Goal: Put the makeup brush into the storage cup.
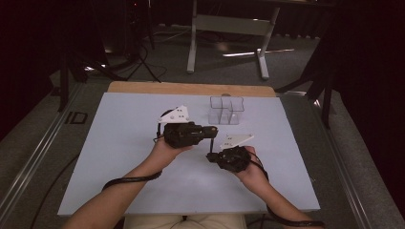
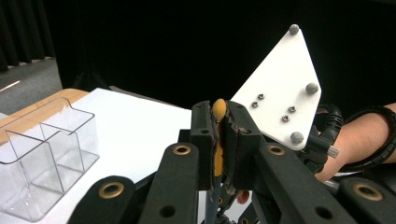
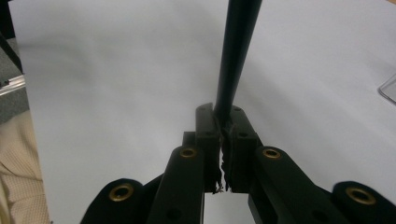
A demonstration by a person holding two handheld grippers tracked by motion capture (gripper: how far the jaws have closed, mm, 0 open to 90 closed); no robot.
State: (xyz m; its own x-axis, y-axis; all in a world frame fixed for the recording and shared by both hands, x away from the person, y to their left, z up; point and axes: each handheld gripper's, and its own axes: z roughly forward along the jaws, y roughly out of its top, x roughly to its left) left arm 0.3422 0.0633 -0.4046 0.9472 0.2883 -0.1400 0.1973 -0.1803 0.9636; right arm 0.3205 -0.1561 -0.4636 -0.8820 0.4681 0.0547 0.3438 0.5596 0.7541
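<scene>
Your left gripper (image 2: 219, 140) is closed on the yellow end of a thin rod; your right gripper (image 3: 223, 140) clamps its dark shaft (image 3: 236, 51). The clear divided box (image 1: 226, 109) lies ahead, nearer the left.

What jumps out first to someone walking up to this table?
Two black hand-held grippers meet at mid-table: the left gripper is shut on a thin orange-tipped piece, and the right gripper is shut on a slim dark rod that slants up from its jaws. Just beyond them stands a clear plastic divided box, which looks empty, on the pale tabletop.
</scene>
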